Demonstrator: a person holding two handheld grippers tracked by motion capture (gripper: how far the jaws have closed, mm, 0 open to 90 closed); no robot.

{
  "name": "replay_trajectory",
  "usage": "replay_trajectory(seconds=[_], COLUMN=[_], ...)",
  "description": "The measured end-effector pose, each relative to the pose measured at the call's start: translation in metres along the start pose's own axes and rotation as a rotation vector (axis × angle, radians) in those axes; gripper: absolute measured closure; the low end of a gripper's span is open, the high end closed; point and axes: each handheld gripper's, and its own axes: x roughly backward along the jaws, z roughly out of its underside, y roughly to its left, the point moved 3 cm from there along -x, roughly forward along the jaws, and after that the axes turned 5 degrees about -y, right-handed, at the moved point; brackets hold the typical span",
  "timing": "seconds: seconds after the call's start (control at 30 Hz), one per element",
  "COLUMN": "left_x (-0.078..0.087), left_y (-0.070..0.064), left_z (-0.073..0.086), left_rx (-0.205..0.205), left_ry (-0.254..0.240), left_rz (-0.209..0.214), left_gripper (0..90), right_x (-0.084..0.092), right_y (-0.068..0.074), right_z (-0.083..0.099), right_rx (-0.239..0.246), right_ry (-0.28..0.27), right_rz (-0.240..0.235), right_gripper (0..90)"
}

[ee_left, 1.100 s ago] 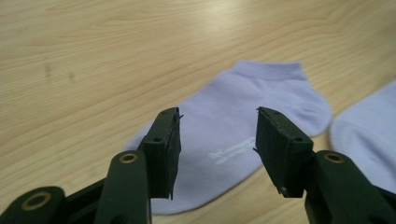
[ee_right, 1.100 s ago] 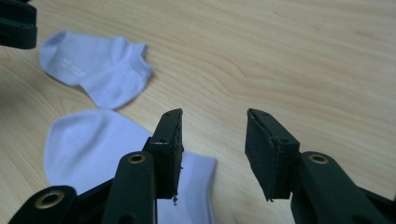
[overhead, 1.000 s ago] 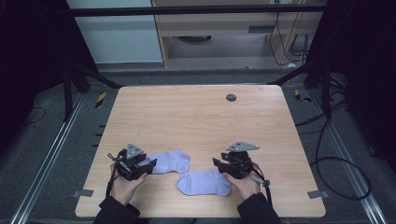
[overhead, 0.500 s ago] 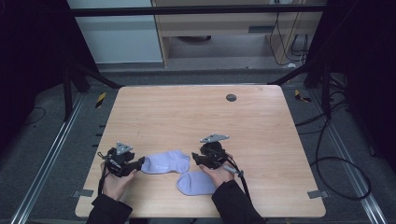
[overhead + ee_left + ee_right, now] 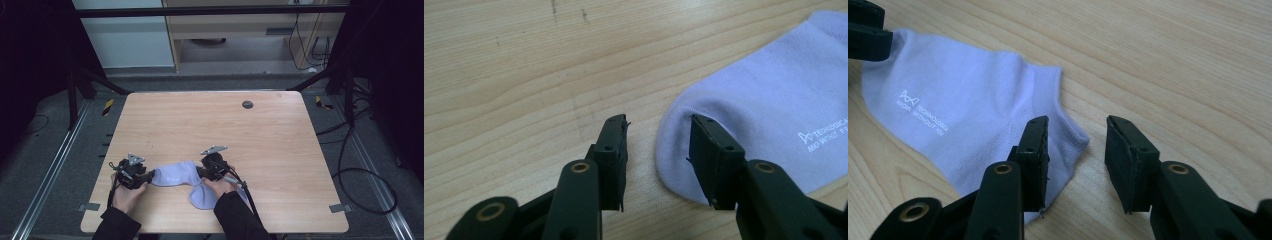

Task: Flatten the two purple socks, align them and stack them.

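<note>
A pale lilac sock [image 5: 172, 175] with white lettering lies flat near the table's front edge, between my two grippers. My left gripper [image 5: 149, 176] is open at the sock's left end. In the left gripper view the sock's rounded end [image 5: 769, 100] lies under the right jaw of my left gripper [image 5: 659, 137], and the left jaw is over bare wood. My right gripper [image 5: 199, 172] is open at the sock's right end. In the right gripper view the sock [image 5: 963, 105] has its corner poking between the jaws of my right gripper [image 5: 1075, 145]. A second lilac sock [image 5: 202, 198] lies partly under the right hand.
The wooden table [image 5: 210, 125] has a small dark round disc [image 5: 247, 104] near its far edge. Black frame bars and cables surround the table on the floor. My left gripper's black jaw [image 5: 865, 30] shows at the top left of the right gripper view.
My right gripper has moved left, off the second sock and onto the right end of the first sock. My left gripper has shifted slightly at the sock's left end.
</note>
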Motion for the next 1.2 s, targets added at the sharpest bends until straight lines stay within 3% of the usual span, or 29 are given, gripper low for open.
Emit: replay_trajectory(seconds=[0.2,0.37,0.5,0.73,0.87,1.2], left_x=[-0.003,-0.004,-0.004,-0.001,0.006,0.037], left_y=[-0.001,-0.003,-0.004,-0.005,-0.007,-0.021], left_z=[0.001,0.0,0.0,-0.001,-0.006,-0.024], left_rx=[0.005,0.016,0.029,0.036,0.053,0.049], left_ry=[0.007,0.011,0.017,0.013,-0.023,-0.124], left_rz=[0.011,0.026,0.041,0.049,0.068,0.112], left_gripper=[65.4,74.2,80.5,86.6,86.8,87.0], right_x=[-0.005,-0.005,-0.006,-0.002,0.007,0.041], right_y=[0.002,0.005,0.01,0.009,0.009,0.008], right_z=[0.003,0.005,0.005,0.003,-0.001,-0.018], right_rx=[0.017,0.044,0.036,0.007,-0.003,0.006], right_ry=[-0.005,-0.01,-0.004,-0.023,-0.057,-0.113], right_rz=[0.011,0.044,0.048,0.018,-0.002,-0.042], right_gripper=[66.7,77.0,85.0,86.9,87.0,87.1])
